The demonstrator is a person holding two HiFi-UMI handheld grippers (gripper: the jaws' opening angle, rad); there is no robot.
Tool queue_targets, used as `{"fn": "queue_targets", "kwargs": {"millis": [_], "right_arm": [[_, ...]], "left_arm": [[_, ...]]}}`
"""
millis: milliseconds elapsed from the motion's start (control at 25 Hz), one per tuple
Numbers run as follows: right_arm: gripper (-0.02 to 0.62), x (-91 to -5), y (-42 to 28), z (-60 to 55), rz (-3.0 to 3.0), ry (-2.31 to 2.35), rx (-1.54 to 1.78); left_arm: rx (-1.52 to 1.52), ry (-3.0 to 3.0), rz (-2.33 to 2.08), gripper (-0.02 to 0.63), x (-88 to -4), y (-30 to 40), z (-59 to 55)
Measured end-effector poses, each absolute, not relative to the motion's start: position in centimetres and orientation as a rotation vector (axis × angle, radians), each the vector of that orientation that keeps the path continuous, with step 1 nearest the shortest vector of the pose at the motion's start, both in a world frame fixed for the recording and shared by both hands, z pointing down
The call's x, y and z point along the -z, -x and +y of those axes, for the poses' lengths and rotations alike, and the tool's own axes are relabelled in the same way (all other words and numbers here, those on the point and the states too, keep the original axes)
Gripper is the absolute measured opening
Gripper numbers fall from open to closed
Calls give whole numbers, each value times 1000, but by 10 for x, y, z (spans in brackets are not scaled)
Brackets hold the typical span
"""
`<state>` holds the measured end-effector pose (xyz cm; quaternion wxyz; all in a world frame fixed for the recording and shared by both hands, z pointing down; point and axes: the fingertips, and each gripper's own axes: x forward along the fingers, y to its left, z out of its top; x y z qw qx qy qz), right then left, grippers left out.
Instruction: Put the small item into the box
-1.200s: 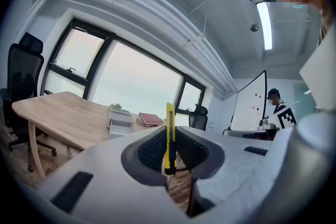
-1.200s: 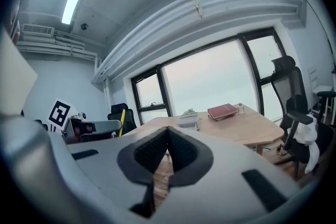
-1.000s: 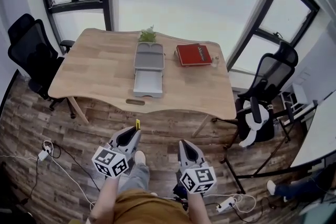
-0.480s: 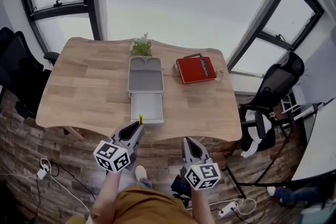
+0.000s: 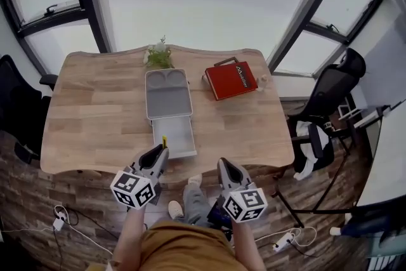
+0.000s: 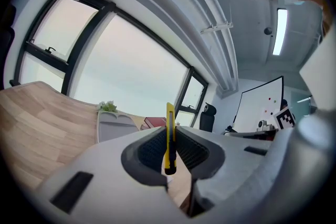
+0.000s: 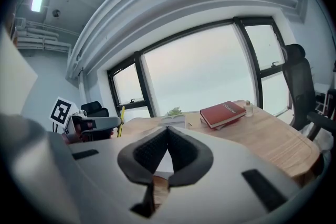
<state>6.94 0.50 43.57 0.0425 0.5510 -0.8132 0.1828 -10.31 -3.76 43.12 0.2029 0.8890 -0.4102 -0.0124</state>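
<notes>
The left gripper [image 5: 158, 153] is clamped on a slim yellow knife [image 5: 164, 141], which stands upright between the pads, gripped low on its body with most of its length poking out past the jaw tips. The right gripper [image 5: 224, 166] is pinched together with nothing in it, riding at about four o'clock from its partner.

Dead ahead at twelve o'clock sits the grey box [image 5: 167, 93] on the wooden table [image 5: 95, 117], its drawer [image 5: 176, 135] pulled out toward the person. From the head view the knife tip overlaps the drawer's near left corner, but how high it hangs above it I can't tell.

The step in hand looks like the carry-in. To do it well, I'd bring the knife forward over the middle of the drawer, tip it flat so its length runs along the drawer, lower it close to the floor, and only then ease the jaws apart. Released upright, it would likely topple or bounce off the rim.

The drawer's front lip sits near the table's near edge, so a short drop risks the floor. There is plenty of bare wood at nine o'clock. At two o'clock lies a red book [image 5: 231, 79], apart from the box, and a small plant [image 5: 158, 57] stands right behind the box at twelve. A chair [image 5: 330, 95] waits off the table at three o'clock, well clear.
</notes>
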Motion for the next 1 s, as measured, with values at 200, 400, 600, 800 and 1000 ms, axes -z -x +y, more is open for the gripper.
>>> {"fn": "queue_targets", "kwargs": {"millis": [200,400,600,800,1000], "right_arm": [[4,-443,-64,-17,-2496,-1650,-567],[5,-447,-70,-40,-2502,-1627,-579],[5,-458,-71,-61,-2490,-1599,-597],[5,-464,-72,-70,-2490,-1576,-619],[5,-473,-74,-74,-2470,-1573,-649]], "left_arm": [[22,-2441,-1199,54,-440,117,-62],[-29,-2457,-1255,54,-436,119,-81],[-133,-2495,-1292,54,-441,116,-90],[-121,-2455,-1309,54,-450,120,-100],[-129,-2424,-1306,54,-461,120,-105]]}}
